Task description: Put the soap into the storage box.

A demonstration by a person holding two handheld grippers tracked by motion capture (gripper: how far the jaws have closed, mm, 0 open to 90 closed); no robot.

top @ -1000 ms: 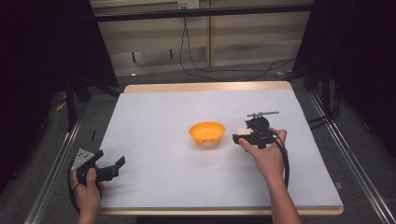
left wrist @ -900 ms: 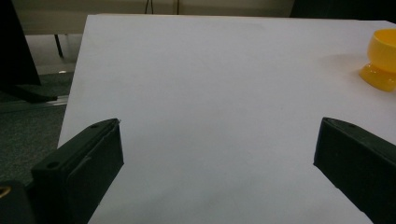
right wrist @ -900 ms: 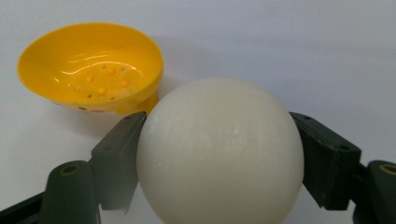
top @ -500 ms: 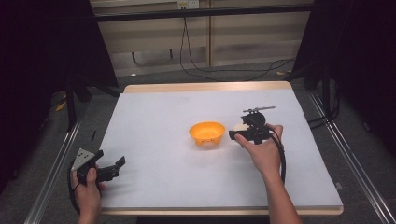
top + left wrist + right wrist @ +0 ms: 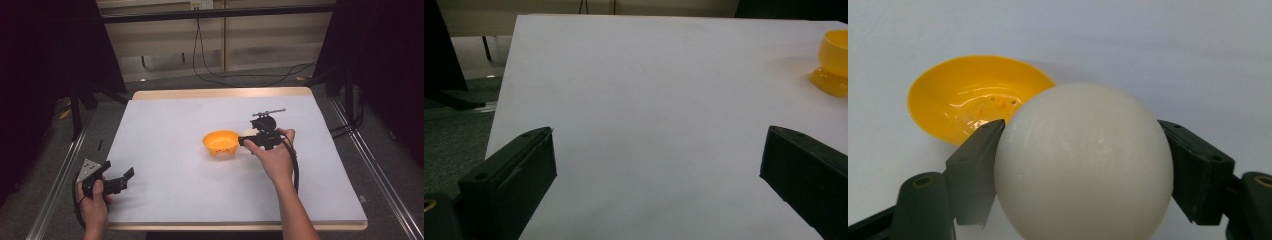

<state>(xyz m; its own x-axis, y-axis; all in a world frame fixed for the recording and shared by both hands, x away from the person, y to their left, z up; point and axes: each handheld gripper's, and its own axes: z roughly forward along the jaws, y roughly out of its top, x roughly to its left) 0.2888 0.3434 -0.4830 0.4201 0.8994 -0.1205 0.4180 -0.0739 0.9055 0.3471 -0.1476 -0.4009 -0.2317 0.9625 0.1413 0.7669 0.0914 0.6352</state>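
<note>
The left gripper (image 5: 120, 181) sits at the near left corner of the white table (image 5: 165, 125), held in the person's left hand (image 5: 92, 202). Its jaws stand released and wide apart, with bare table surface between them in the left gripper view. Nothing touches either jaw. In that view the orange bowl (image 5: 833, 62) lies well ahead of the jaws and beyond the right jaw, at the picture's right edge, standing on its foot.

In the high view the orange bowl (image 5: 221, 143) stands near the middle of the table, upright, mouth up. It is just ahead of the right gripper's jaw tips.

The right gripper (image 5: 247, 140) is held in the person's right hand (image 5: 274, 159), with the jaws pointing toward the bowl. The jaws are clamped on a white ball (image 5: 1083, 162): in the right gripper view one jaw presses on each side of the ball, which bulges out above and ahead of them. The ball is between the jaws, clear of the table. The bowl (image 5: 975, 97) lies just beyond the ball, ahead of the left jaw, its glossy inside facing the camera. Whether the ball touches the bowl's rim cannot be told.
</note>
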